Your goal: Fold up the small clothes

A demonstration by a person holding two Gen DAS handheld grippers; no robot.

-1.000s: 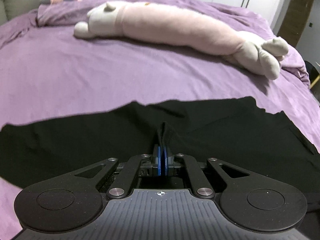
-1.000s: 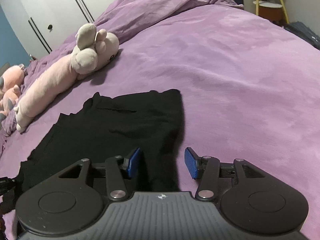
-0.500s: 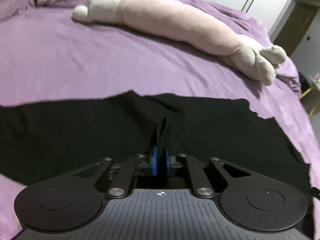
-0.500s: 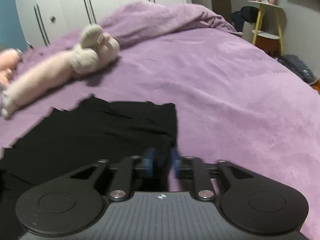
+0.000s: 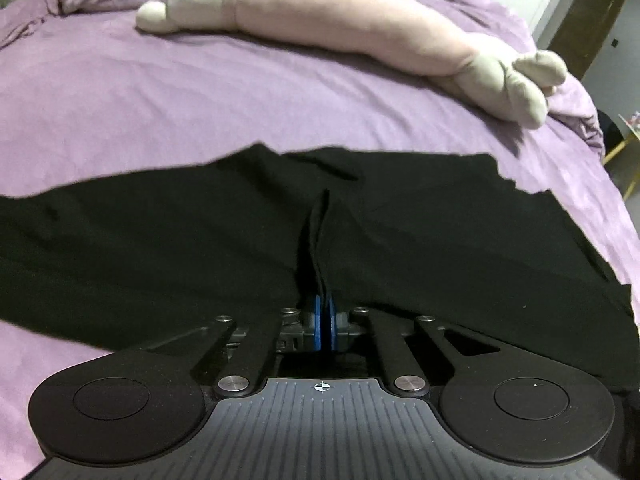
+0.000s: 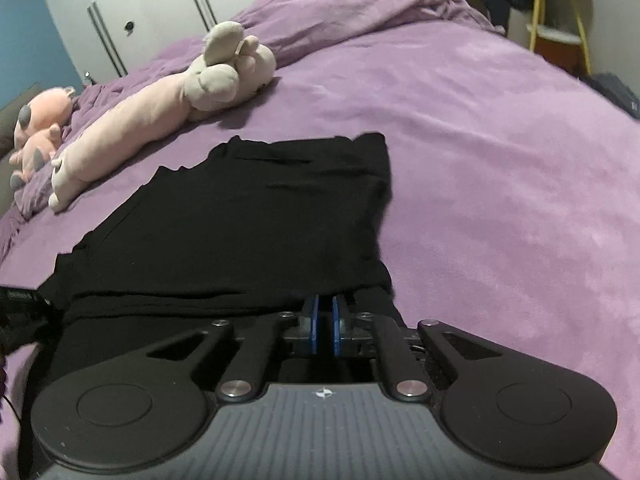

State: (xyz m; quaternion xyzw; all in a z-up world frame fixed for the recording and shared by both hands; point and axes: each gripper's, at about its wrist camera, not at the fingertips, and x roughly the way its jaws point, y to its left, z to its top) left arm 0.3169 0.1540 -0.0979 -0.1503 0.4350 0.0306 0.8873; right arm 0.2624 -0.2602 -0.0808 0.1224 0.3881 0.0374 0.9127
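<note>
two hand-held grippers, left hand-held gripper (image 5: 324, 320) pinching black garment (image 5: 400, 240) fold

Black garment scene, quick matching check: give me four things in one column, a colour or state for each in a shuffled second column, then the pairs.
1. black garment
2. long plush toy
3. small pink plush
4. left gripper

A. lies stretched across the bed beyond the cloth
B. shut on a pinched fold
C. spread on the purple blanket
D. at the far left edge in the right wrist view

Pairs: 1-C, 2-A, 3-D, 4-B
</note>
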